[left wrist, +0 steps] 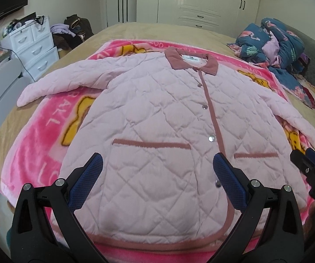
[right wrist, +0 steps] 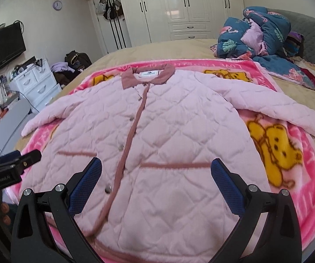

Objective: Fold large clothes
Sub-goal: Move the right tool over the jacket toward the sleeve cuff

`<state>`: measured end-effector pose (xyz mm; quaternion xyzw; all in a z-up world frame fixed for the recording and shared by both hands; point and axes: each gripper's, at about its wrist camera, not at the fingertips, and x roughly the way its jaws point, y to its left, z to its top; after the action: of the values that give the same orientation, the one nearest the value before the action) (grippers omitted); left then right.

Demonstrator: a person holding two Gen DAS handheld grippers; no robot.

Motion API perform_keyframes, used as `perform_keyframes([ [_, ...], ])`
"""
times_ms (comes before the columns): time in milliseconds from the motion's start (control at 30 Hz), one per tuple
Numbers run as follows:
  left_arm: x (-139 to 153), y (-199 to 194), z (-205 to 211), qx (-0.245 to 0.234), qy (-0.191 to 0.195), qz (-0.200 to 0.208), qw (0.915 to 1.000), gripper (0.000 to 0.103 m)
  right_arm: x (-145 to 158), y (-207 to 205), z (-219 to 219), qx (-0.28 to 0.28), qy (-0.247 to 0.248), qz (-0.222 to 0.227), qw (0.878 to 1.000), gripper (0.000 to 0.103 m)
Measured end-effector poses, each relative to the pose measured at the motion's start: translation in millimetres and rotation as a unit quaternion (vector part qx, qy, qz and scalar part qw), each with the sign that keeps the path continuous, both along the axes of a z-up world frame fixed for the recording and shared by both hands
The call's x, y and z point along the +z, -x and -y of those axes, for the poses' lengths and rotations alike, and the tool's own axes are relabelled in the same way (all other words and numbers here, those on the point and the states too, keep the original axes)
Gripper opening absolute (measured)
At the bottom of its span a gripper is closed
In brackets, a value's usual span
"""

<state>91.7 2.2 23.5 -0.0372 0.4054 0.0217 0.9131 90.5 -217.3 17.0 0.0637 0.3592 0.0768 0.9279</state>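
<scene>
A pale pink quilted jacket [left wrist: 157, 118] [right wrist: 161, 135] with a dusty-rose collar, placket and pocket trims lies flat, front up and buttoned, on a bright pink cartoon blanket [left wrist: 41, 127] [right wrist: 289, 153]. Both sleeves spread out to the sides. My left gripper [left wrist: 157, 164] hovers open over the jacket's lower left front, above the hem. My right gripper [right wrist: 156, 168] hovers open over the lower right front, with nothing between its blue-padded fingers. Each gripper shows at the edge of the other's view: the right gripper [left wrist: 308, 160] and the left gripper [right wrist: 25, 155].
The blanket covers a tan bed [left wrist: 135, 30]. A heap of blue flamingo-print bedding [left wrist: 273, 43] [right wrist: 256, 35] sits at the far right near a grey headboard. A white drawer unit [left wrist: 34, 48] and piled clothes stand left of the bed; white wardrobes [right wrist: 179, 6] line the back wall.
</scene>
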Motion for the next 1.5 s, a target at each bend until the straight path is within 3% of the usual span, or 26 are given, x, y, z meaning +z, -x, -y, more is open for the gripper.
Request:
perform_keyframes([
  [233, 5, -34, 7, -0.006, 0.005, -0.005, 1.0, 0.094, 13, -34, 2, 0.002, -0.001, 0.014, 1.0, 0.099],
  [500, 10, -79, 22, -0.018, 0.009, -0.009, 0.9998, 0.094, 16, -79, 17, -0.01, -0.021, 0.0, 1.0, 0.099],
  [1000, 18, -160, 55, -0.043, 0.005, -0.02, 0.9989, 0.094, 14, -147, 91, -0.111, -0.034, -0.011, 0.993, 0.099],
  [1233, 5, -193, 72, -0.052, -0.01, -0.037, 0.9979, 0.094, -1, -163, 139, -0.173, -0.044, -0.027, 0.984, 0.099],
  [1500, -12, -218, 77, -0.053, 0.003, -0.062, 0.9967, 0.094, -40, -166, 205, -0.264, -0.078, -0.072, 0.959, 0.099],
])
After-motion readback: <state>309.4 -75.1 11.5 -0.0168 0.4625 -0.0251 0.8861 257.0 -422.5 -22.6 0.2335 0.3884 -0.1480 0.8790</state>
